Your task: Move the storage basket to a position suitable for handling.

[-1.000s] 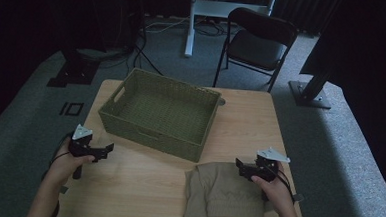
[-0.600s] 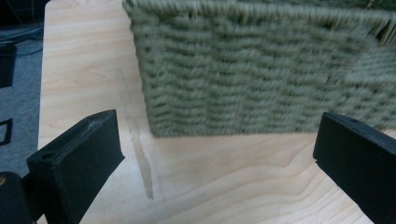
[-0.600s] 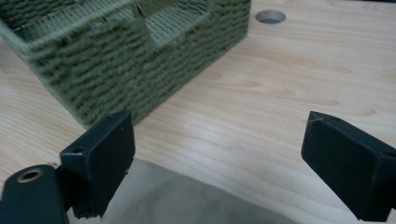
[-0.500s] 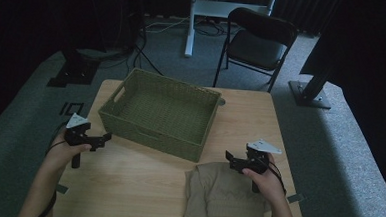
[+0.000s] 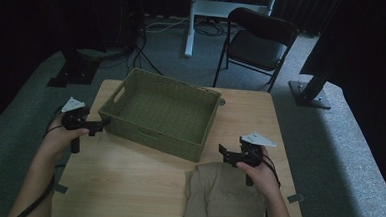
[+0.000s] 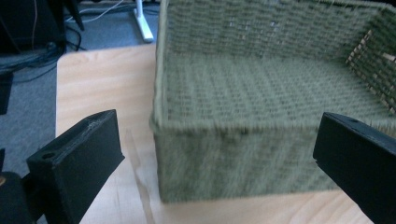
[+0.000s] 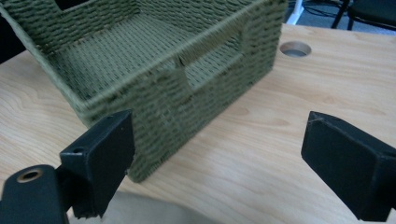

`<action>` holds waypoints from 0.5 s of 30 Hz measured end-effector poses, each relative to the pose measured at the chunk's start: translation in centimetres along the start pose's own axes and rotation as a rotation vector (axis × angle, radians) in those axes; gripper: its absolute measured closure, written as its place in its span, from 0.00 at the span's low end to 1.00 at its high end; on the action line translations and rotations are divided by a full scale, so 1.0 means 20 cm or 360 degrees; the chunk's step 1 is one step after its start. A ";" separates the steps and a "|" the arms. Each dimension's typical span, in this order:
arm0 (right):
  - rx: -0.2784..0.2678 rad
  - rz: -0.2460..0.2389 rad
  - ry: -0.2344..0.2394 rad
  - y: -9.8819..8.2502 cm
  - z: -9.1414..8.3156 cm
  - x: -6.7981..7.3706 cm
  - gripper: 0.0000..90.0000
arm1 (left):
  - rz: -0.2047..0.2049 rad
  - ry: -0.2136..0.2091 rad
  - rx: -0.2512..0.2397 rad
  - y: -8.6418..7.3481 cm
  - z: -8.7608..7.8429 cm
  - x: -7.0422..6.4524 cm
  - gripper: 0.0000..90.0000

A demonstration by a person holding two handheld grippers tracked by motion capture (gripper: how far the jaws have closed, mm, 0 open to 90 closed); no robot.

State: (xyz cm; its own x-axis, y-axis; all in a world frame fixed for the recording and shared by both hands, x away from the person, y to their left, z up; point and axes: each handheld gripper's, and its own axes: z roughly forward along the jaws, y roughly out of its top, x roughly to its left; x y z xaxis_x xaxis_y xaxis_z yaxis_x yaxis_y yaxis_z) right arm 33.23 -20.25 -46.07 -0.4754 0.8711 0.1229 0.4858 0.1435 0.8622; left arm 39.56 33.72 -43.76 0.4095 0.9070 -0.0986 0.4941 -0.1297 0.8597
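Our left gripper point(image 5: 101, 127) spread at woven basket point(image 5: 161, 112), our right gripper point(image 5: 224, 152) spread above folded cloth point(image 5: 224, 190), wooden desk point(image 5: 127, 180).

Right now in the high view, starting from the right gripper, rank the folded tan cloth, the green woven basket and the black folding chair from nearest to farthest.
Measured from the right gripper:
1. Folded tan cloth: just below it, at the table's near right.
2. Green woven basket: to its upper left, mid-table.
3. Black folding chair: on the floor beyond the table's far edge.
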 end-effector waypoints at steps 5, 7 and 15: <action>-0.0016 -0.0020 0.0033 0.05 0.04 0.05 0.10 | 0.0017 -0.0012 -0.0030 0.06 0.03 0.01 0.02; -0.0018 -0.0042 0.0041 0.07 0.05 0.07 0.10 | 0.0014 -0.0026 -0.0039 0.08 0.05 0.01 0.02; -0.0039 -0.0055 0.0075 0.13 0.12 0.13 0.10 | -0.0030 0.0001 -0.0016 0.10 0.18 0.07 0.05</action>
State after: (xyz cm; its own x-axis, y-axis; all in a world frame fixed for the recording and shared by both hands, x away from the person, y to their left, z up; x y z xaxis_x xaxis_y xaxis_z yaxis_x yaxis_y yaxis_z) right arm 34.99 -16.46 -44.58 -0.5261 0.8426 0.1152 0.4507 0.1614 0.8779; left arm 43.87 33.20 -44.07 0.3995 0.9095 -0.1147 0.4943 -0.1083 0.8625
